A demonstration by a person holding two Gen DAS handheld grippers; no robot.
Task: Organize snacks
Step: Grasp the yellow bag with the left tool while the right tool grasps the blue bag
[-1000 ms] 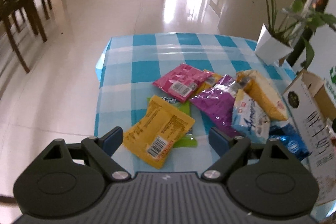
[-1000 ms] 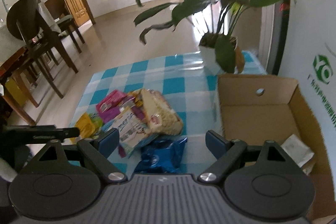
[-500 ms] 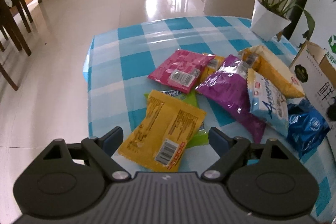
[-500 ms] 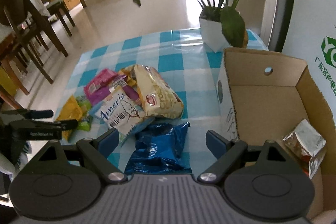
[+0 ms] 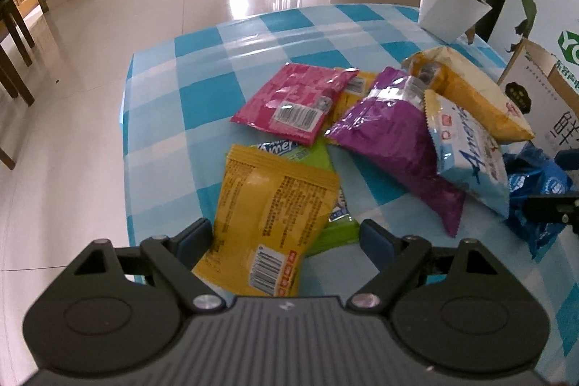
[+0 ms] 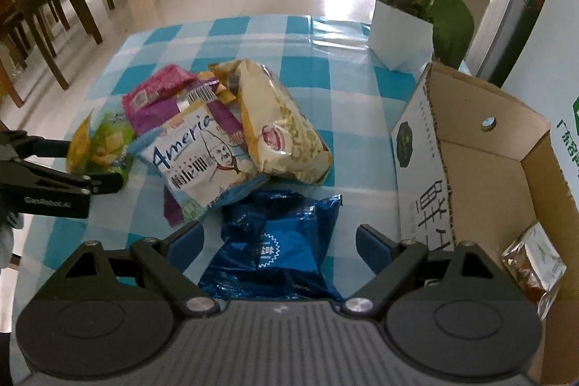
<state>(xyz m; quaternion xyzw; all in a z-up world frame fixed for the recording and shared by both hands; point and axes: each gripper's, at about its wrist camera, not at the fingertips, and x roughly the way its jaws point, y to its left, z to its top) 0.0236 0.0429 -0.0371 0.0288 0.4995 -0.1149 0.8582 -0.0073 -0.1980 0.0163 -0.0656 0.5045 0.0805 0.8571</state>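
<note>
The left gripper (image 5: 286, 237) is held low over the near edge of the tabletop (image 5: 202, 96), which is covered by a blue-and-white checked cloth. Its fingers (image 5: 191, 236) are spread wide and nothing is gripped; the yellow packet (image 5: 271, 219) lies between them, overlapping a green packet (image 5: 322, 169). Whether the left finger touches the yellow packet cannot be told.

Behind these, a pink packet (image 5: 296, 104), a purple bag (image 5: 394, 140), a white-and-blue bag (image 5: 466, 154) and a pale yellow bag (image 5: 474, 89) are piled together, each overlapping its neighbour.

The right gripper (image 6: 280, 241) is positioned over the blue bag (image 6: 278, 241), which lies crumpled on the tabletop between its fingers (image 6: 188, 239). These fingers are likewise spread wide, with nothing clamped.

An open cardboard box (image 6: 470, 169) stands just beside the blue bag, on its right. A silver packet (image 6: 535, 259) lies inside the box, in its near corner. A potted plant (image 6: 401, 38) in a white pot stands at the far corner of the tabletop, behind the box.
</note>
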